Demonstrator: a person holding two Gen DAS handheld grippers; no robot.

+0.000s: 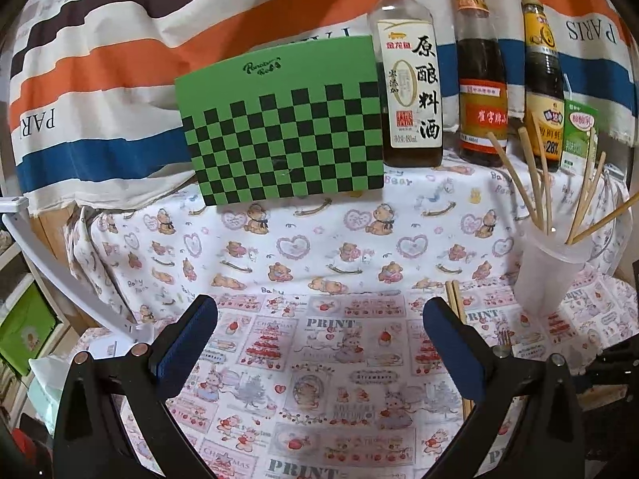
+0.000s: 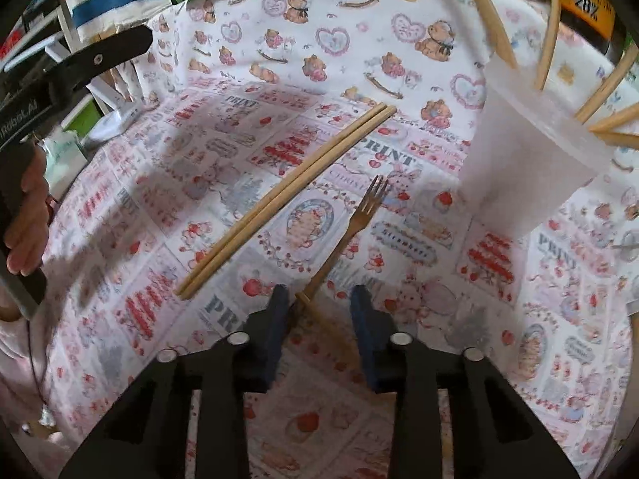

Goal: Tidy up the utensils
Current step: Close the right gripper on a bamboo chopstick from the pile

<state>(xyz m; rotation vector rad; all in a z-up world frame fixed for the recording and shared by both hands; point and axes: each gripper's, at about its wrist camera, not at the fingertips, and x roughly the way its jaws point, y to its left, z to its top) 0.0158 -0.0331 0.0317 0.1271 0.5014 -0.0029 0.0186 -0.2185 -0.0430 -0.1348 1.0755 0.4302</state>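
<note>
A clear plastic cup (image 1: 549, 267) holding several wooden chopsticks (image 1: 535, 175) stands on the table at the right; it also shows in the right wrist view (image 2: 531, 159). A pair of chopsticks (image 2: 287, 195) and a small fork with a wooden handle (image 2: 347, 235) lie flat on the patterned cloth. My right gripper (image 2: 319, 299) is open, low over the cloth, its jaws either side of the fork's handle end. My left gripper (image 1: 319, 315) is open and empty above the cloth, left of the cup. The lying chopsticks' tips show beside its right finger (image 1: 453, 299).
A green checkered board (image 1: 283, 123) leans against the striped backdrop. Three sauce bottles (image 1: 411, 80) and a green carton (image 1: 579, 135) stand at the back right. A white lamp arm (image 1: 60, 275) runs along the left edge. The left hand-held gripper's handle (image 2: 48, 80) shows at left.
</note>
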